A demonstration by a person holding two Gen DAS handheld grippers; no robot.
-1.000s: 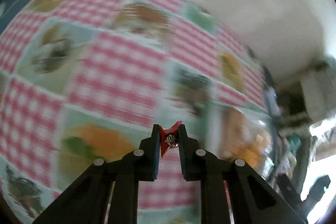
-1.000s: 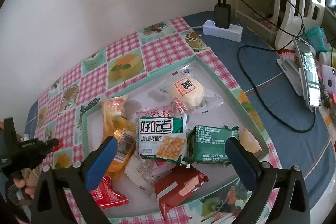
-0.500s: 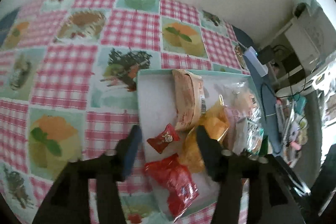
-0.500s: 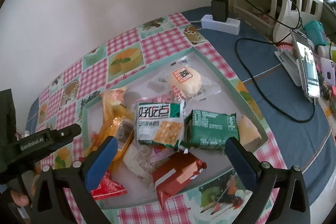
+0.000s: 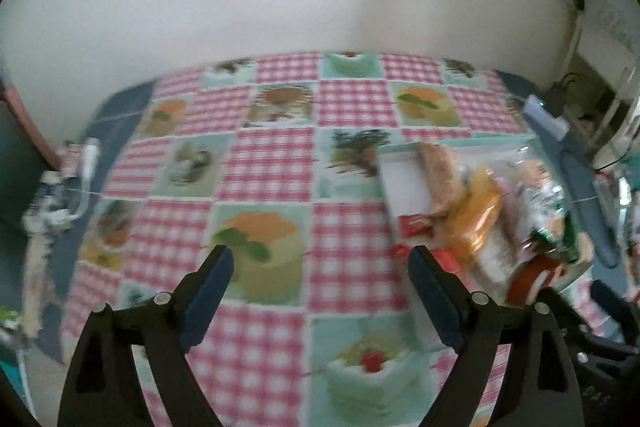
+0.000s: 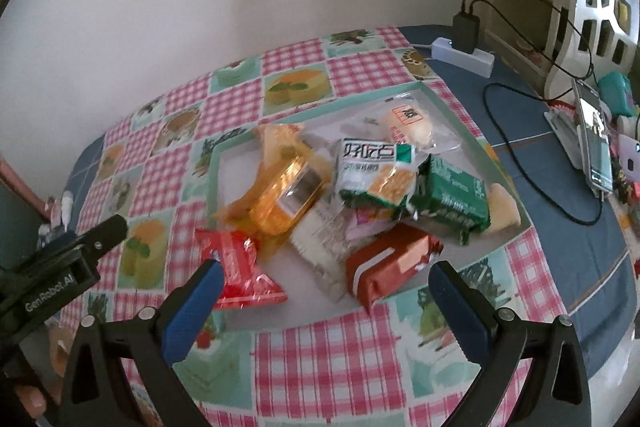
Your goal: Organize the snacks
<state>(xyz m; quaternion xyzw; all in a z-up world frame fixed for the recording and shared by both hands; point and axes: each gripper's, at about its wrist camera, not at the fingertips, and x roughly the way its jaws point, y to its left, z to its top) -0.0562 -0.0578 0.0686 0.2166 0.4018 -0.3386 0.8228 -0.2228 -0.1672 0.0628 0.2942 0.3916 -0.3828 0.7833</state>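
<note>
Your left gripper is opening, its jaws already wide, with nothing between them but the checked tablecloth below. Your right gripper is spread wide too and grips nothing; it hangs over the near edge of the tray. Just beyond its left finger lies a red packet, long axis running away from you toward the left. Near its right finger a brown-red packet lies slanted, pointing up to the right. Further in, an orange packet lies diagonally, then a white-and-green cracker pack and a green pack beside it. At the far end sits a round bun in clear wrap.
</note>
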